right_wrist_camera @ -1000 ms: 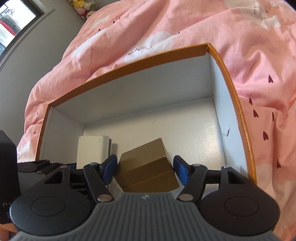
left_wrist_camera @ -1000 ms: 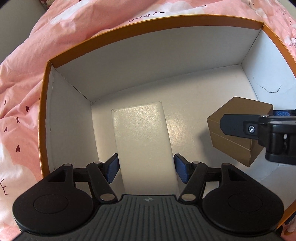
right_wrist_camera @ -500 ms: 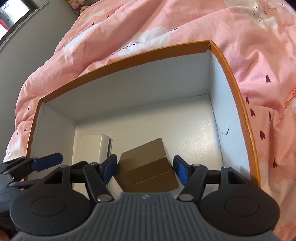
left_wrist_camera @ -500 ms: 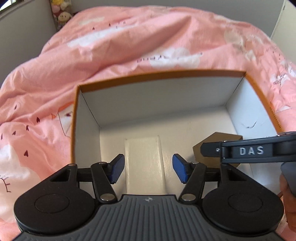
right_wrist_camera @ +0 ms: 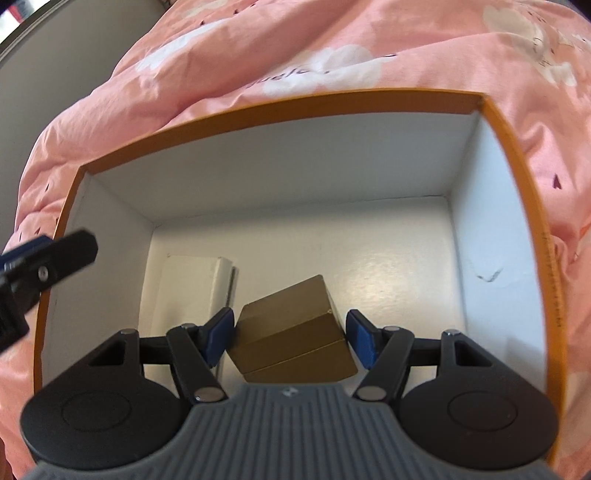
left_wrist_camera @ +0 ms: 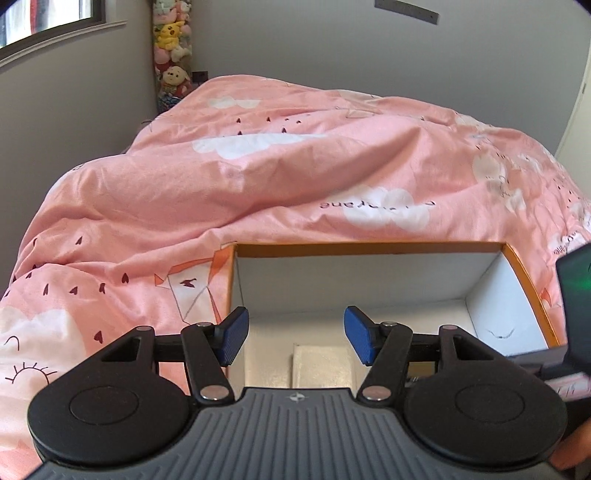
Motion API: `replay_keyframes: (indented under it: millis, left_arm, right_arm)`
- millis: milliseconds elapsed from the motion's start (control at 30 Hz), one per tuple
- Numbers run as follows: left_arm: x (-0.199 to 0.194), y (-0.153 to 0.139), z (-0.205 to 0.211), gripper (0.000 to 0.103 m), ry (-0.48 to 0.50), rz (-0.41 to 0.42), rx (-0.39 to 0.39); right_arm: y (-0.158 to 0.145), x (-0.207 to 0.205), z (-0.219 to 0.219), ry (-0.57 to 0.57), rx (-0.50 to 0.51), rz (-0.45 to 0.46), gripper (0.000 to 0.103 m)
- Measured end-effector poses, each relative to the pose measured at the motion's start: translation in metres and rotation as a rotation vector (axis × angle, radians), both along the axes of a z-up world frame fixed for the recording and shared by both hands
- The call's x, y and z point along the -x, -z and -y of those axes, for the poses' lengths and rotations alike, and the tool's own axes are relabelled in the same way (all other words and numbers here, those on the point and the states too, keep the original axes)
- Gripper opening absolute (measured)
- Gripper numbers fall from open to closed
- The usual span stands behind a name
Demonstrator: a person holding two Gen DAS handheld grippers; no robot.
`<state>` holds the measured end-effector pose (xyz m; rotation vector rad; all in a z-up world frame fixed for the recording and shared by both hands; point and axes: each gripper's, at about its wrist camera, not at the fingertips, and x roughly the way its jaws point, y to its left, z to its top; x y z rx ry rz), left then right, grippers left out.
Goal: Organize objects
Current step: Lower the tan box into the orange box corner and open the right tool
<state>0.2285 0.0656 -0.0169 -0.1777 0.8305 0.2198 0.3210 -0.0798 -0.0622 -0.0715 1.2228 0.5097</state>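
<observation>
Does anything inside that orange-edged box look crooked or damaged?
Yes. The brown box sits skewed between the right claw's fingers, not square with the flat white box beside it. The orange-edged box's right inner wall also has a small dark mark, possibly a tear.

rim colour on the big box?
Orange rim, white inside; clearest in the right wrist view.

Landmark: open box (right_wrist_camera: 291,107), resting on the bedspread (right_wrist_camera: 258,48).
Flat carton (right_wrist_camera: 184,288): inside the open box, on its floor, by the left wall.
Cube box (right_wrist_camera: 295,325): inside the open box, right of the flat carton, tilted, near the front.
Plush toys (left_wrist_camera: 171,48): far behind the open box, beyond the bedspread, in the room corner.
Window (left_wrist_camera: 44,26): left of the plush toys.
</observation>
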Motion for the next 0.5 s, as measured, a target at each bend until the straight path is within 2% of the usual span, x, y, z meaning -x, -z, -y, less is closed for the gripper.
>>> replay_keyframes:
  millis: [233,500]
  left_arm:
    - [-0.001,0.005,-0.006,0.07,0.014,-0.011,0.017]
    - [-0.003,0.008,-0.015,0.07,0.006,-0.006,0.045]
  right_arm:
    - [0.005,0.014,-0.024,-0.066,0.008,-0.039,0.068]
    - [0.016,0.019,-0.035,-0.099,-0.065,-0.166,0.067]
